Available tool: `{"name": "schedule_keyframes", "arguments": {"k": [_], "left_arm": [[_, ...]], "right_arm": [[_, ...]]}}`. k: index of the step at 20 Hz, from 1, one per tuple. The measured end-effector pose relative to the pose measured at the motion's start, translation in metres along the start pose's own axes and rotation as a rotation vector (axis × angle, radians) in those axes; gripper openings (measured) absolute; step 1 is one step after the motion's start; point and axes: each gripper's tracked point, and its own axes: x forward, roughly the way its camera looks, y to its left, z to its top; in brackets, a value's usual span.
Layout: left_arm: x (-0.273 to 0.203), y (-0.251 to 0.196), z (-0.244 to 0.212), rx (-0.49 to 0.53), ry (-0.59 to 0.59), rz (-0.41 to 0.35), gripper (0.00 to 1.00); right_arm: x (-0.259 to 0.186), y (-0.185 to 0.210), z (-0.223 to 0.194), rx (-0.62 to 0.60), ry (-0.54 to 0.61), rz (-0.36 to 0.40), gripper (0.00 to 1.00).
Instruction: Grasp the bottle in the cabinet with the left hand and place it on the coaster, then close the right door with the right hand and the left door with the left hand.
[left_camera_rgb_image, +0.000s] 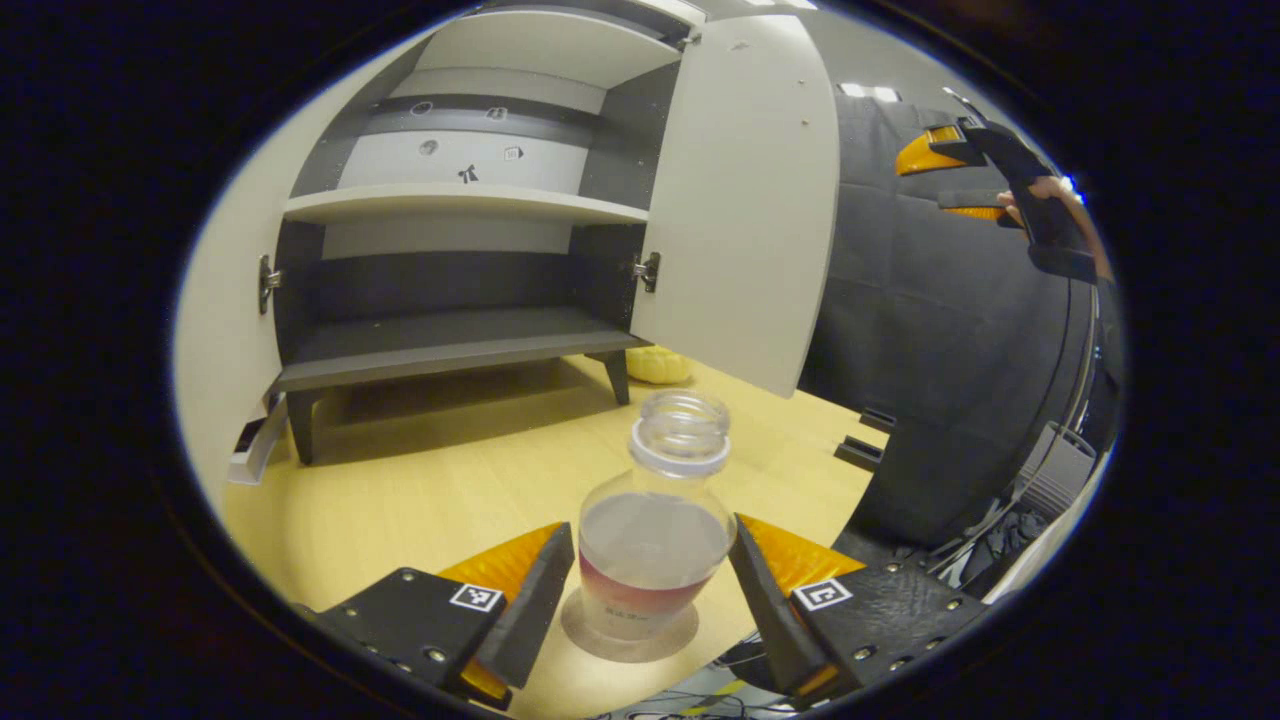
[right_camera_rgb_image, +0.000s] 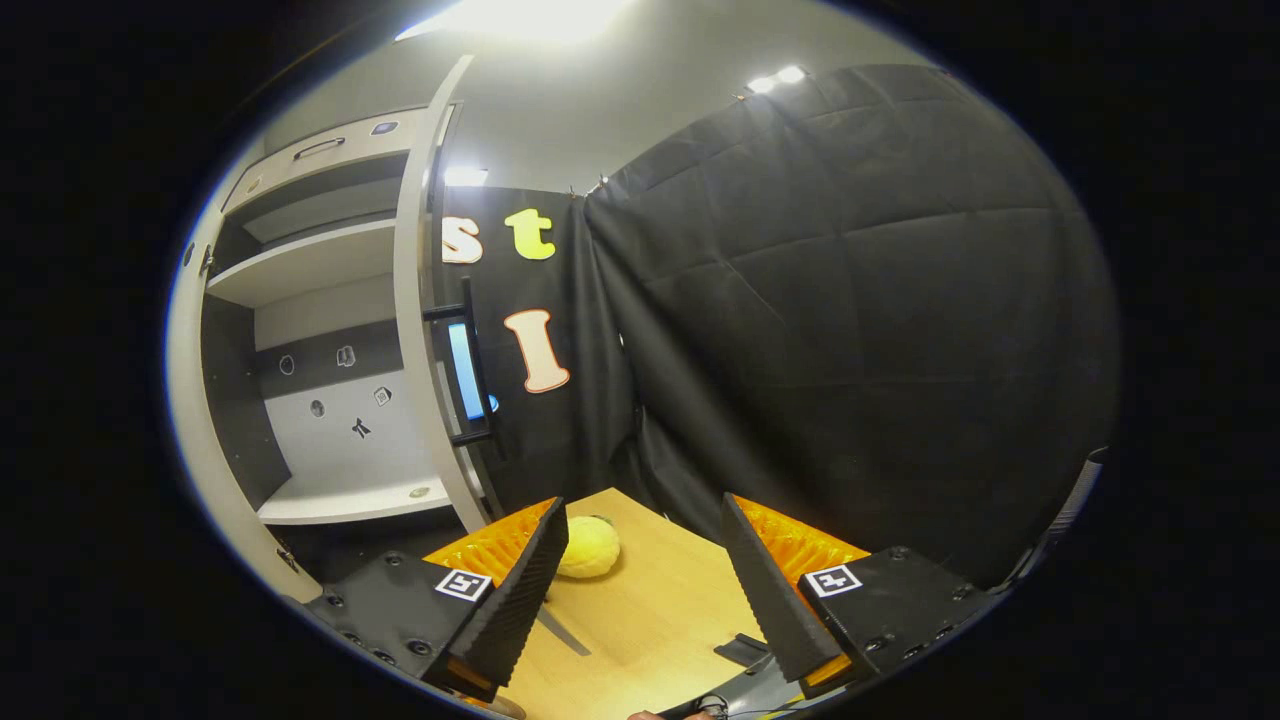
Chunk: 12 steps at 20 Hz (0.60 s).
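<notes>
Bottle (left_camera_rgb_image: 655, 545), uncapped and part-filled with clear liquid, upright on the round coaster (left_camera_rgb_image: 628, 640) near the desk's (left_camera_rgb_image: 420, 500) front edge. Left hand-held gripper (left_camera_rgb_image: 650, 590) flanks it, fingers spread wide, a gap on each side. Behind, cabinet (left_camera_rgb_image: 450, 340) with both doors open; right door (left_camera_rgb_image: 745, 200) swung outward. Right hand-held gripper (right_camera_rgb_image: 640, 590), fingers wide apart and holding nothing, raised near that door's edge; yellow object (right_camera_rgb_image: 590, 547) on the desk behind

Bottle (left_camera_rgb_image: 652, 530) upright on coaster (left_camera_rgb_image: 630, 635), left gripper (left_camera_rgb_image: 650, 580) jaws open around it
</notes>
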Motion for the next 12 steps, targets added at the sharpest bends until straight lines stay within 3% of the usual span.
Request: {"name": "schedule_keyframes", "arguments": {"k": [1,4,8,10,12], "left_arm": [[-0.002,-0.001,0.002,0.006,-0.001,0.003,0.89],[-0.026,-0.005,0.013,0.004,-0.023,0.002,0.89],[-0.079,-0.001,0.066,-0.002,-0.104,0.025,0.89],[-0.109,0.013,0.107,-0.018,-0.164,0.068,0.89],[-0.135,0.038,0.149,-0.01,-0.219,0.16,0.89]], "right_arm": [[-0.001,-0.001,-0.001,0.001,0.003,-0.002,0.98],[-0.004,-0.003,-0.002,-0.006,-0.002,-0.006,0.98],[-0.002,-0.005,0.002,-0.012,0.002,-0.019,0.98],[0.004,-0.005,0.007,-0.014,0.002,-0.016,0.98],[0.012,-0.004,0.017,-0.023,-0.016,-0.005,0.98]]}}
